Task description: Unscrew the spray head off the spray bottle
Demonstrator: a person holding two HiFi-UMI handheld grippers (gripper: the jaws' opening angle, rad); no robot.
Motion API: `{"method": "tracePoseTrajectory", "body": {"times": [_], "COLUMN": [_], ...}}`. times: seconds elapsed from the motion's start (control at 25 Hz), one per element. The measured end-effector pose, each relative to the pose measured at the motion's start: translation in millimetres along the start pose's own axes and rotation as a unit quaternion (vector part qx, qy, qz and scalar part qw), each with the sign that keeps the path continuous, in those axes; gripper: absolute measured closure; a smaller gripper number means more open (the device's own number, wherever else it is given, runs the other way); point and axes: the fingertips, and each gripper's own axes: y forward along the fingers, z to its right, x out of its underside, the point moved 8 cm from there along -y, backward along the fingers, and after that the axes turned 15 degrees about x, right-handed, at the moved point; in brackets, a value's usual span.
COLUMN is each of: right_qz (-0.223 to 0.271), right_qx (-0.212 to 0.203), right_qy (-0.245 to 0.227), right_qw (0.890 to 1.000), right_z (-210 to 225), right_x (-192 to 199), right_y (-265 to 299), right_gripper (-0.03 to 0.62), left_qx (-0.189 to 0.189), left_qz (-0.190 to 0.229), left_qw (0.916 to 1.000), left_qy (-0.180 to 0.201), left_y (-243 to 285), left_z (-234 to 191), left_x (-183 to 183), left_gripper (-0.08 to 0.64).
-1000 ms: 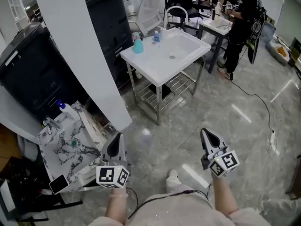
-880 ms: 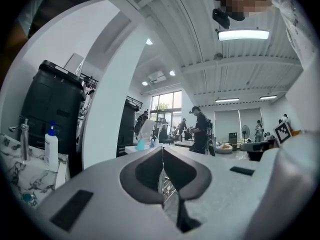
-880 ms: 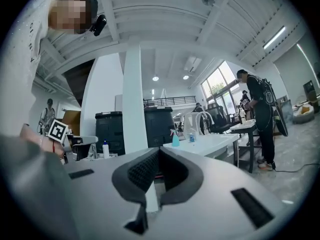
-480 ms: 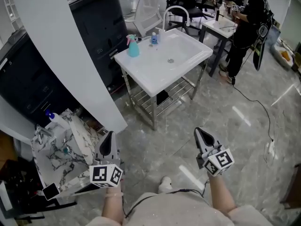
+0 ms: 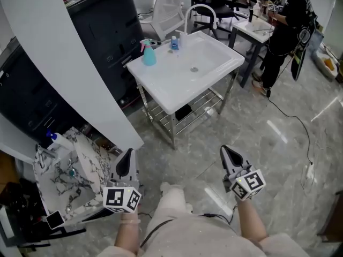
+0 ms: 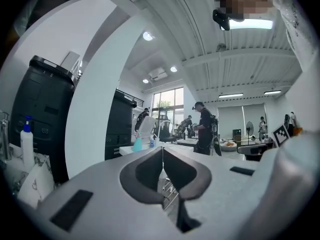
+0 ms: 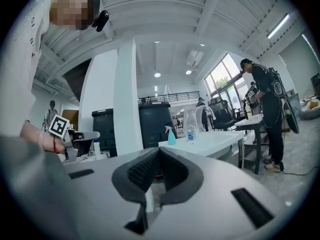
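A teal spray bottle [image 5: 148,54] with a pink trigger head stands upright at the back left corner of a white sink table [image 5: 161,87]. It also shows small and far off in the left gripper view, spray bottle [image 6: 137,143], and in the right gripper view, spray bottle [image 7: 171,135]. My left gripper [image 5: 126,160] is shut and empty, held level over the floor well short of the table. My right gripper [image 5: 225,152] is likewise shut with nothing in it, out to the right at about the same distance.
A small blue-labelled bottle [image 5: 174,43] and a curved faucet [image 5: 199,14] stand at the sink's back. A white pillar [image 5: 69,68] and black cabinets [image 5: 110,23] rise at left. A marbled stand [image 5: 61,175] with a white pump bottle [image 5: 58,140] is beside my left gripper. A person [image 5: 286,25] stands at a far desk.
The sink table and spray bottle have drawn nearer and shifted left in the head view as I walk forward. Both grippers stay shut, held out ahead. My knee has come into view.
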Motion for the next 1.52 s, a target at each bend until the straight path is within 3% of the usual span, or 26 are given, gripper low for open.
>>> {"method": "tracePoseTrajectory", "body": {"times": [0.4, 0.96, 1.52], "right_qz": [0.013, 0.008, -0.015], "right_qx": [0.000, 0.005, -0.022], "right_qy": [-0.001, 0.005, -0.015], "right_qw": [1.000, 1.000, 1.000], "right_z": [18.1, 37.3, 26.8], "right_x": [-9.3, -13.6, -30.1], "right_y": [36.0, 81.8, 215.9], "right_gripper": [0.589, 0.589, 0.589], "left_qx": [0.019, 0.042, 0.030], "left_qz": [0.016, 0.003, -0.002], "left_qw": [0.9997, 0.9991, 0.9995], "left_qy": [-0.001, 0.005, -0.006], "left_y": [53.9, 112.2, 187.0], "left_z": [-16.4, -40.2, -143.4], "left_x": [-0.2, -1.0, -2.6], "left_gripper": [0.554, 0.554, 0.554]}}
